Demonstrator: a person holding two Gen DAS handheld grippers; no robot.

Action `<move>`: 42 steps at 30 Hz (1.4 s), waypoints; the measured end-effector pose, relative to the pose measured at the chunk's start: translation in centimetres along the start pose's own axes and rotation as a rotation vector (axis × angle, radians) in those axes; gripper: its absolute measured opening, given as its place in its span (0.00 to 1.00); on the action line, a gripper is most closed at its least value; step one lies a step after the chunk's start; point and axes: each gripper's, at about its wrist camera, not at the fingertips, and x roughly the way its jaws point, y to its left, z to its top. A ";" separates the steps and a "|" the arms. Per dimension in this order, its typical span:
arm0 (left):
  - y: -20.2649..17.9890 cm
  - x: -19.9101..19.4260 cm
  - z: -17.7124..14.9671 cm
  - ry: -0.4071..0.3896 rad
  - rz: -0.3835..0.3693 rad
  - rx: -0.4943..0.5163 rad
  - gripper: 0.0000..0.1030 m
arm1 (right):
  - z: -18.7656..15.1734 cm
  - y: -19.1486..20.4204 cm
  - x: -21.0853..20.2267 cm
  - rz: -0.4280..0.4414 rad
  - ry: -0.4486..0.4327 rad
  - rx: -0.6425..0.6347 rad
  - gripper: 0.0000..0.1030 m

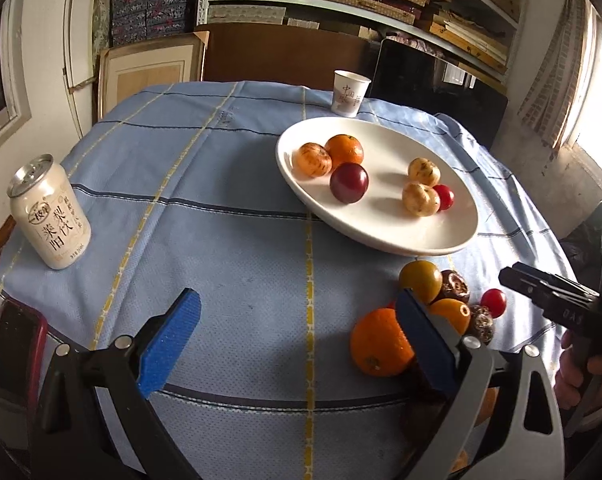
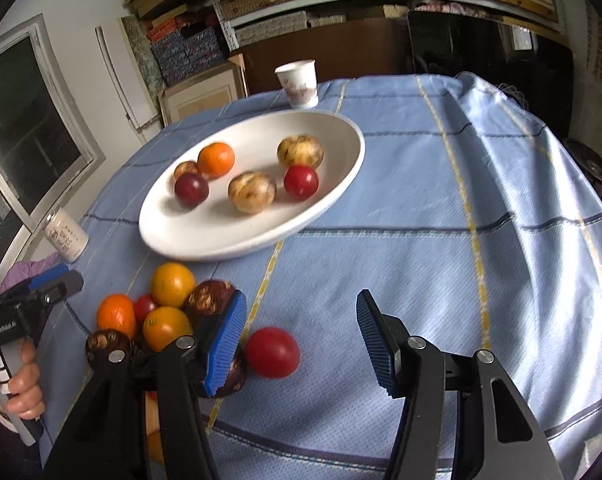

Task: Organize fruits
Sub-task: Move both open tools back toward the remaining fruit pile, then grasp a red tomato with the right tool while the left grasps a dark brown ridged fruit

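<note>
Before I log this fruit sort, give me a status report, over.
Left gripper open, empty; right gripper open, empty. Six fruits on white plate; loose pile on cloth. Red fruit between right fingers, ungripped. Nothing blocking.

can (image 1: 51, 216) with Chinese label, perhaps 梨饮

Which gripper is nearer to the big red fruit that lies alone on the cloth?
Right. The right gripper is open, with the big red fruit just ahead between its fingers. The left gripper is beyond the fruit pile.
</note>
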 end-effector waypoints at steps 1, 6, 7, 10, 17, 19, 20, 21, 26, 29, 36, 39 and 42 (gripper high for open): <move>-0.1 0.1 0.0 0.001 0.013 0.008 0.93 | -0.2 0.2 0.3 0.008 0.015 -0.001 0.55; 0.1 0.4 0.0 0.017 0.030 0.001 0.93 | -0.9 1.3 1.0 0.000 0.059 -0.045 0.48; 0.3 0.5 0.0 0.022 0.026 -0.007 0.93 | -1.0 1.4 1.1 -0.004 0.064 -0.050 0.47; 0.6 0.4 0.0 0.024 0.022 -0.024 0.93 | -1.2 1.4 1.3 0.003 0.081 -0.046 0.39; 0.8 0.4 0.0 0.026 0.026 -0.036 0.93 | -1.4 1.5 1.3 0.026 0.097 -0.044 0.30; 0.5 0.1 0.0 0.017 0.005 -0.019 0.93 | -1.3 1.2 1.0 0.041 0.084 -0.020 0.30; 0.3 -0.1 -0.1 0.012 -0.009 -0.004 0.93 | -1.3 1.0 0.8 0.045 0.078 -0.010 0.30; -0.1 -0.4 -0.1 0.002 -0.027 0.021 0.93 | -1.2 0.8 0.7 0.048 0.072 -0.004 0.30; -4.0 -2.8 -1.2 -0.076 -0.155 0.220 0.85 | -1.1 0.3 0.5 0.033 0.063 0.009 0.30; -5.6 -3.1 -1.9 -0.061 -0.221 0.288 0.69 | -1.1 0.3 0.5 0.028 0.060 0.008 0.30; -7.3 -2.3 -3.2 0.004 -0.261 0.347 0.49 | -1.1 0.1 0.4 0.025 0.056 0.011 0.30; -7.7 -2.0 -3.6 0.018 -0.264 0.373 0.46 | -1.1 0.1 0.4 0.025 0.056 0.011 0.30; -8.0 -1.7 -3.9 0.035 -0.259 0.396 0.46 | -1.0 0.1 0.3 0.026 0.053 0.011 0.30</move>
